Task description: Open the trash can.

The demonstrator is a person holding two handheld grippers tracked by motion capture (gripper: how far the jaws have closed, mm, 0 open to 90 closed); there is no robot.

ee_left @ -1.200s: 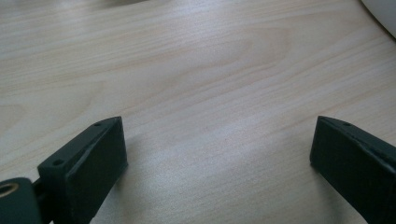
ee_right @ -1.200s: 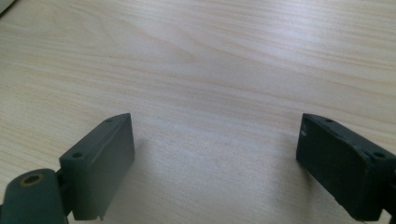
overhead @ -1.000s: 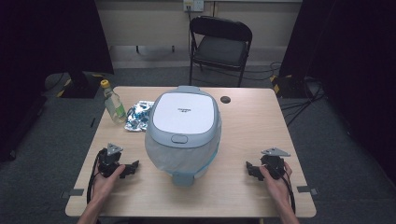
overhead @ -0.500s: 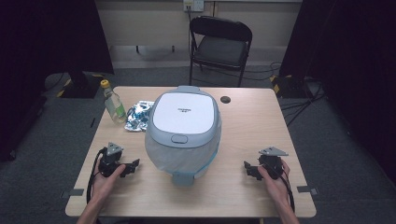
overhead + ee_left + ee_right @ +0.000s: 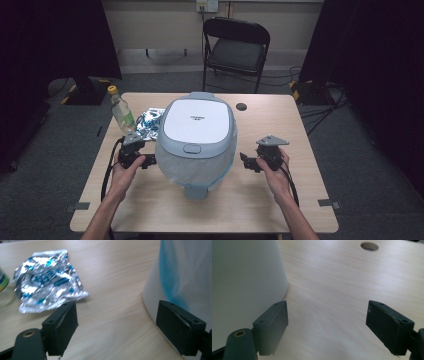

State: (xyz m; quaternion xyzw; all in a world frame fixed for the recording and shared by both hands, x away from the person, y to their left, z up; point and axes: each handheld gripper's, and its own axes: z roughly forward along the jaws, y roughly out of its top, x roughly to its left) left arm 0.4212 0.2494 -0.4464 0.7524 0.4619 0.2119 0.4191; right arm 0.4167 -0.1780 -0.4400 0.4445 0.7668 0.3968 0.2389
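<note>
A large white and pale-blue lidded bin [image 5: 196,140] stands in the middle of the wooden table [image 5: 280,200]. My left gripper [image 5: 148,161] is open at the bin's left side, close to its wall; in the left gripper view [image 5: 117,325] the bin [image 5: 185,272] rises at the right beside one jaw. My right gripper [image 5: 245,162] is open just right of the bin, jaws pointing at it; in the right gripper view [image 5: 327,327] the bin's white wall [image 5: 244,282] stands at the left. Nothing is held between either pair of jaws.
A crumpled silver and blue foil wrapper [image 5: 149,121] [image 5: 47,282] lies left of the bin. A clear bottle with a yellow cap [image 5: 120,110] stands beside it. A round cable hole [image 5: 242,106] [image 5: 369,246] is in the table behind the bin. A black folding chair [image 5: 235,45] stands beyond the table.
Both hands have moved their grippers inward and slightly forward, closer to the bin's sides. The bin, wrapper and bottle have not moved.
</note>
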